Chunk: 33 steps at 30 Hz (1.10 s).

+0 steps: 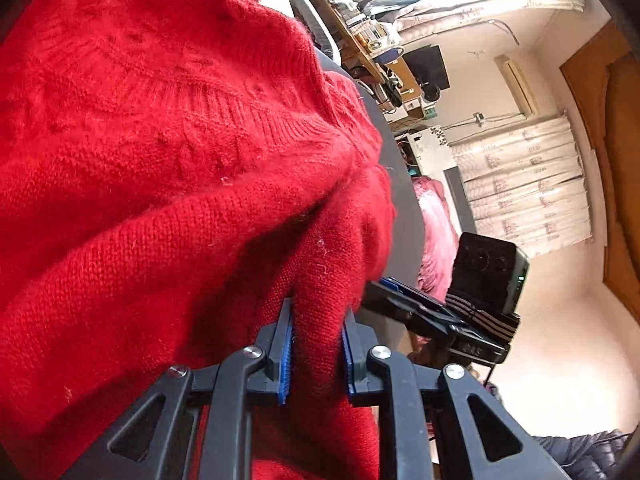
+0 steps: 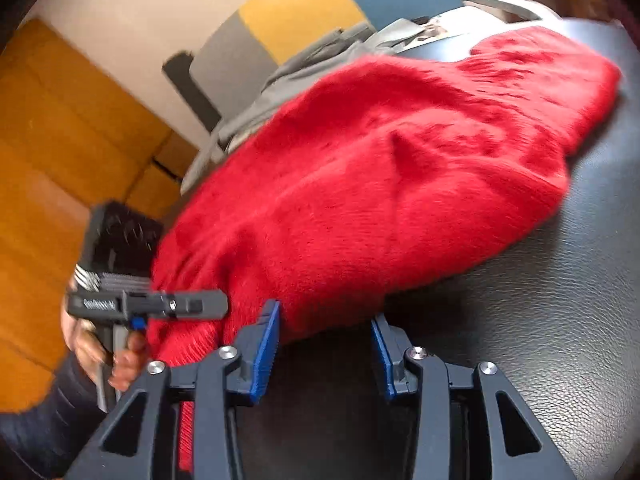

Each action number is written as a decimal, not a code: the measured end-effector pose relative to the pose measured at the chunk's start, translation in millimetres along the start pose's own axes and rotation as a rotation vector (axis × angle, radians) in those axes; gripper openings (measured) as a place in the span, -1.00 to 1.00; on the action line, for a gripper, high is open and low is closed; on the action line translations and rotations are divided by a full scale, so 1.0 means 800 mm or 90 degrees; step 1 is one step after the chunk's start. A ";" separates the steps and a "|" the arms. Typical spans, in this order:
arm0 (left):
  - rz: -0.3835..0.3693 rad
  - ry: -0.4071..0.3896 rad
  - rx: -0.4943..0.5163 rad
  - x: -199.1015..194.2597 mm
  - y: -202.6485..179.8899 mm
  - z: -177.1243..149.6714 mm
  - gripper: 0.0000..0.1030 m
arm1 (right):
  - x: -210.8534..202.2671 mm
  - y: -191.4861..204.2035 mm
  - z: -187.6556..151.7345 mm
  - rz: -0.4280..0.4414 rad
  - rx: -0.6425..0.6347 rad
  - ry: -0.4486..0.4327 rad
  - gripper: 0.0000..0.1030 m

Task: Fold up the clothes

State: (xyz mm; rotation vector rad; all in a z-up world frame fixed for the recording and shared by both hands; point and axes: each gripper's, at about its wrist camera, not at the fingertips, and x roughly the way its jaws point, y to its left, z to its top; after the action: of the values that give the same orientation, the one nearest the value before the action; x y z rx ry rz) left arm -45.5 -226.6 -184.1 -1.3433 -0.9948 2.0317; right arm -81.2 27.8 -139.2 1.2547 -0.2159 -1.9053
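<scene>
Lived-in home room, curtained window (image 1: pixel 524 184), wooden door (image 1: pixel 612 168), cluttered shelf (image 1: pixel 360 28), black table (image 2: pixel 540 280)

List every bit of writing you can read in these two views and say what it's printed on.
"CAS": all that can be made out of pale lettering on the body of the right gripper, seen from the left wrist; uncertain.
Pale lettering on the body of the left gripper, seen from the right wrist: too blurred to read.
Red sweater: no writing visible.

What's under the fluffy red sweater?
The fluffy red knitted sweater lies on a black leather-like surface. A grey garment pokes out behind it. Whatever else lies beneath is covered.
</scene>
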 end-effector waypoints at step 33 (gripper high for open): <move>0.125 -0.060 0.048 -0.086 0.009 -0.103 -0.43 | -0.056 -0.064 -0.017 0.033 0.062 -0.076 0.57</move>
State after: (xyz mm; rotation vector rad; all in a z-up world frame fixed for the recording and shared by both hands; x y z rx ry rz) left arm 57.1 -257.4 -172.2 -1.3628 -0.8445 2.2723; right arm -90.4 96.2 -142.8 1.1890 -0.4042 -1.9466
